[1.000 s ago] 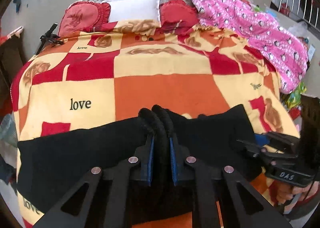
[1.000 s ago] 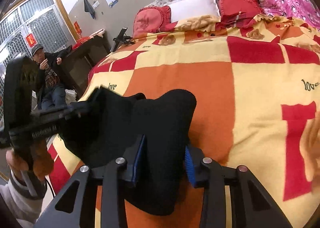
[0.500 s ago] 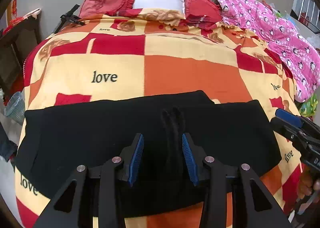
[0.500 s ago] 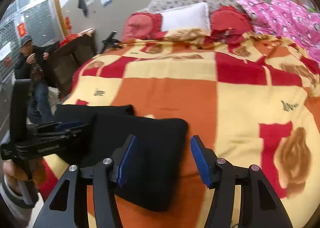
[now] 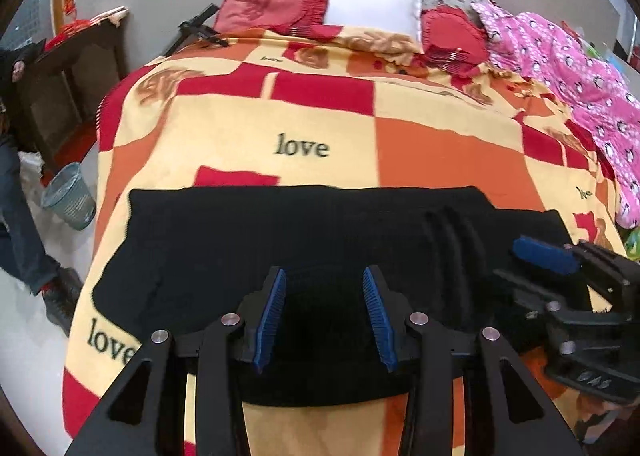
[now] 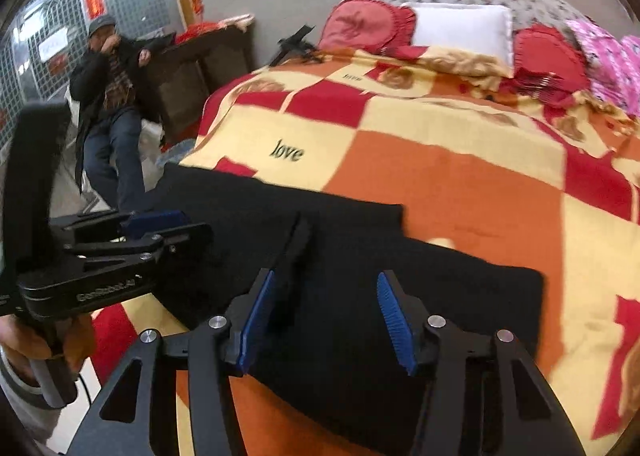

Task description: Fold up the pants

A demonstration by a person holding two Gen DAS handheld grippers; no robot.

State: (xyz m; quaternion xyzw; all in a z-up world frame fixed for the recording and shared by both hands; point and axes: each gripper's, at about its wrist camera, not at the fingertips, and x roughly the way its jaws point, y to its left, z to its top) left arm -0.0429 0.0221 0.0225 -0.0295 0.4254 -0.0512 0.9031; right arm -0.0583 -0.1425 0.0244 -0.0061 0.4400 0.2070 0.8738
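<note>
Black pants (image 5: 304,240) lie flat across the foot of the bed's checkered blanket (image 5: 440,151), some ridges near their right end. Left tool (image 5: 324,312) hovers above them, jaws spread, gripping nothing; right tool (image 6: 326,316) likewise. A second ago both tools pinched raised folds; now released, fabric settled.

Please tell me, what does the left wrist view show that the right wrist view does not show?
Only the left wrist view shows the grey wastebasket on the floor and the pants' left end.

Only the right wrist view shows the seated man's face and the barred window.

Both share the black pants lying flat on the checkered blanket, the white pillow, and both open grippers, left gripper and right gripper.
</note>
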